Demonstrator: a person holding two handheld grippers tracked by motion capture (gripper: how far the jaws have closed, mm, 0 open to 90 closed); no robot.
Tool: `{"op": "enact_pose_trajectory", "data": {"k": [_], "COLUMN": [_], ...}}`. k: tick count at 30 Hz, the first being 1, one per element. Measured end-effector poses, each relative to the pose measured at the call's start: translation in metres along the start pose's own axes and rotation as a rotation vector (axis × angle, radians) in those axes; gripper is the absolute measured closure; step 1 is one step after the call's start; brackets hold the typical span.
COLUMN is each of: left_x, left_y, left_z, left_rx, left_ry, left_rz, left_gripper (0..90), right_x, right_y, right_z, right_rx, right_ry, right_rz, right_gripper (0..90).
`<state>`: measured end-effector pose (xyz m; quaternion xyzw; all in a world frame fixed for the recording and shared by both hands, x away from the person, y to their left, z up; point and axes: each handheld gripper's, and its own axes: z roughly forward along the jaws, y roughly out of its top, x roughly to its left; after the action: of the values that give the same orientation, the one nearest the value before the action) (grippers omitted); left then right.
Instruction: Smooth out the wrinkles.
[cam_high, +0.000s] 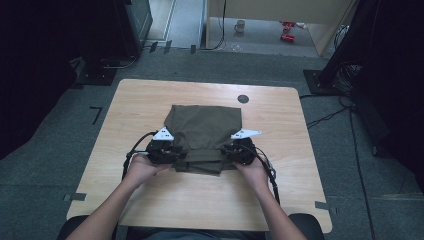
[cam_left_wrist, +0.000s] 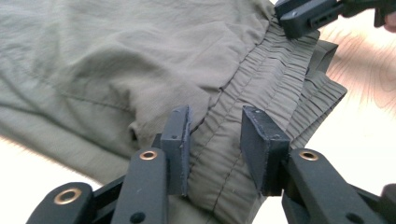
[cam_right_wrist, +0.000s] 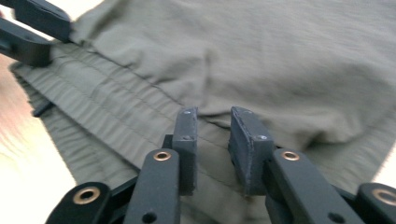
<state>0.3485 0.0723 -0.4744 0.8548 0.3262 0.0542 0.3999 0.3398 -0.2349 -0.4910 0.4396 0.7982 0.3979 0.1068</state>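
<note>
We see a folded olive-green fabric garment with a gathered elastic waistband lying in the middle of the light wooden bench, its waistband edge along the near side toward the person. The left gripper sits at the near-left corner of the garment and the right gripper at the near-right corner, each held in a hand coming in from the near edge.

In the left gripper view, the left gripper has its jaws partly spread with the ruched waistband running between them; the cloth lies in the gap, and we cannot tell whether the pads press on it. The other gripper shows at the far end of the waistband there.

In the right gripper view, the right gripper has its jaws drawn fairly near each other, with a ridge of the garment between them; we cannot tell for certain that it is pinched.

A small dark round disc lies on the bench beyond the garment.
</note>
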Motion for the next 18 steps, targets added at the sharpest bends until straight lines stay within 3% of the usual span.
{"op": "enact_pose_trajectory", "data": {"k": [5,10,18], "left_x": [0.009,0.019,0.034], "left_y": [-0.001,-0.003,-0.006], "left_z": [-0.011,-0.019,-0.028], "left_rx": [-0.033,-0.074,-0.073], "left_ry": [-0.003,0.007,0.041], "left_rz": [-0.040,-0.044,-0.061], "left_gripper": [59.3,53.7,48.9], "right_x": [-0.006,-0.017,-0.033], "right_y": [0.001,0.002,0.001], "right_z": [-0.005,-0.014,-0.024], "right_rx": [-0.017,-0.053,-0.049], "right_ry": [-0.020,-0.012,-0.008], "right_rz": [-0.001,0.025,0.043], "right_gripper": [66.9,58.7,50.8]}}
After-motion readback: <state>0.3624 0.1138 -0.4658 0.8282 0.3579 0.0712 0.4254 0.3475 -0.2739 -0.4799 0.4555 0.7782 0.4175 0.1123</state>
